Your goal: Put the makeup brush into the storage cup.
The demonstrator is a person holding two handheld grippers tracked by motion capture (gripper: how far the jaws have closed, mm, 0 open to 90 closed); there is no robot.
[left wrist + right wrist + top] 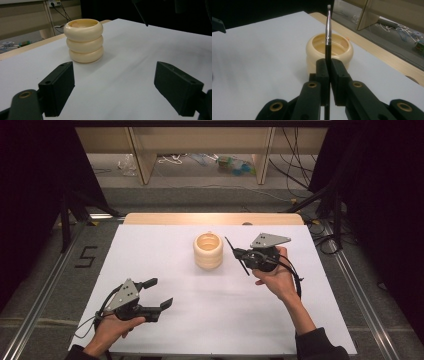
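Observation:
A cream ribbed holder (208, 251), shaped like three stacked rings with an open top, stands upright on the white table (165, 325) toward the back middle. My right gripper (241, 255) sits just right of the holder and is shut on a thin black brush (236, 255). In the right gripper view the brush (328, 32) rises between the jaws, its pale bristle tip up, in front of the holder (329, 50). My left gripper (160, 294) rests near the front left, open and empty. In the left gripper view the holder (83, 41) stands beyond the gripper (117, 91).
A wooden strip (212, 218) borders the table's far edge. Beyond it are wooden shelf legs (142, 162), cables and litter on the floor. Metal rails (365, 305) run along both sides of the table.

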